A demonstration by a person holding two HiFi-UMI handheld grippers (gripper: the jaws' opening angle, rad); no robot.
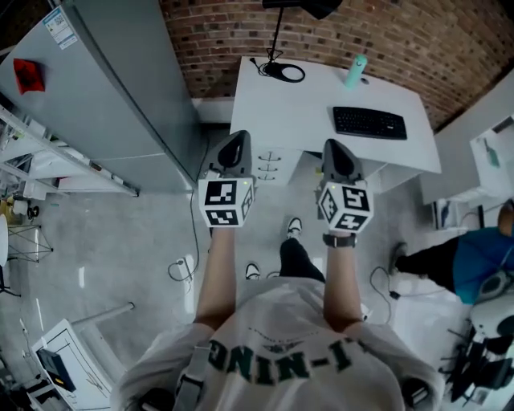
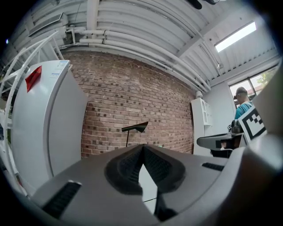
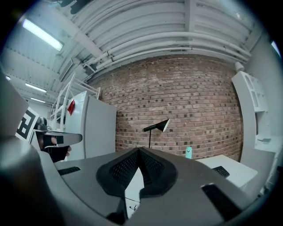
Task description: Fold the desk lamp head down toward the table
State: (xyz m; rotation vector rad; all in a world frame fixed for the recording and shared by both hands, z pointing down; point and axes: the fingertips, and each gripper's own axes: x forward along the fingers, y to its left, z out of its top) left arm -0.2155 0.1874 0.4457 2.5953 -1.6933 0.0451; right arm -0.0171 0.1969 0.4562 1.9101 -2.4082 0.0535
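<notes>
A black desk lamp stands at the back of the white desk [image 1: 265, 112]; its round base [image 1: 283, 71] and thin stem show in the head view, with the dark head [image 1: 312, 6] at the top edge. In the left gripper view the lamp head [image 2: 136, 127] is raised on its stem, far ahead. The right gripper view shows the lamp head [image 3: 157, 126] angled up the same way. My left gripper [image 1: 234, 138] and right gripper [image 1: 336, 146] are held level side by side in front of the desk, short of the lamp. Both are shut with nothing between the jaws.
A black keyboard [image 1: 369, 122] and a teal bottle [image 1: 355, 71] lie on the desk. A tall grey refrigerator [image 1: 104, 88] stands left of the desk against a brick wall. A person in blue [image 1: 482, 257] sits at the right. Cables trail on the floor [image 1: 181, 269].
</notes>
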